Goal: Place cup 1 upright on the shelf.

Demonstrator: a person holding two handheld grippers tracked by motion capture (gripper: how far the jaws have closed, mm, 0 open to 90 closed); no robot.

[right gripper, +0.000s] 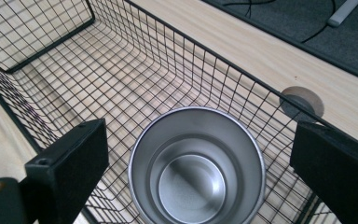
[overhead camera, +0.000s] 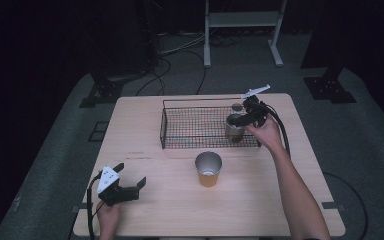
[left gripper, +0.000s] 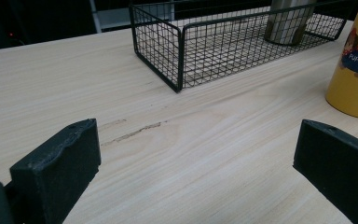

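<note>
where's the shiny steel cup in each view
high view: shiny steel cup upright at the right end of the black wire basket, under the right gripper.
left gripper view: cup at top right, in the basket.
right gripper view: cup bottom centre, seen from above.
shared landmark: the basket.

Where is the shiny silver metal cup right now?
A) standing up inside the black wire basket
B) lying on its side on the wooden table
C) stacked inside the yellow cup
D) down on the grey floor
A: the shiny silver metal cup stands upright, mouth up, on the mesh floor of the black wire basket, with the right gripper open around it, its jaws clear of the rim.
</note>
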